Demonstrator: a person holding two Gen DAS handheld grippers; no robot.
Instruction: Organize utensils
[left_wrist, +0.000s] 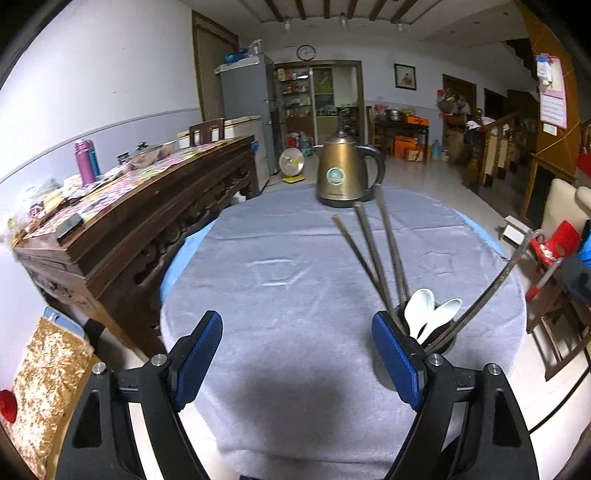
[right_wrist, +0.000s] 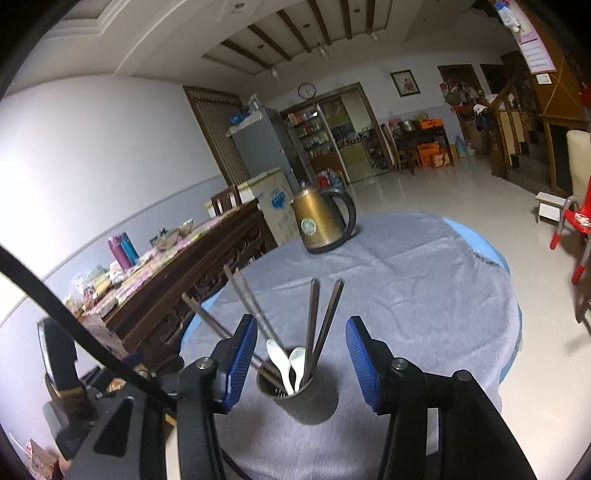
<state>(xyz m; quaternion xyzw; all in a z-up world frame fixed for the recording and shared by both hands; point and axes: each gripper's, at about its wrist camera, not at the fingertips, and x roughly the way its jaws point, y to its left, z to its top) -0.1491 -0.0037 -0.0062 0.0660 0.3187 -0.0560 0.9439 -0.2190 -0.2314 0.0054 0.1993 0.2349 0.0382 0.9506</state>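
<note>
The dark cylindrical utensil holder (right_wrist: 299, 395) is standing upright on the round counter covered with a grey fleecy cloth (right_wrist: 424, 295), toward its near edge. It is carrying several long dark chopsticks (right_wrist: 314, 317), fanning out toward 11 and 1 o'clock, and two white ceramic soup spoons (right_wrist: 286, 363) resting bowl-up among them. No loose utensil is showing on the cloth in either view.

The right gripper (right_wrist: 301, 363) is hovering with its blue-padded jaws wide apart, framing the holder but touching nothing. The left gripper (left_wrist: 297, 360) is likewise gaping wide and holding nothing; in its view the holder's rim (left_wrist: 439, 341) is sitting just beyond its right pad, at about 2 o'clock, partly hidden.

A brass-coloured electric kettle with a black handle (right_wrist: 321, 221) is standing well apart at the far side of the counter, toward 12 o'clock.

Judgement: the gathering step is appearing complete or nearly so, with every visible utensil already in the holder. The next move is likely calling for either a withdrawal of both grippers or a check for stray pieces outside these views; any approach should be avoiding the splayed chopsticks, which could be tipping the holder.
</note>
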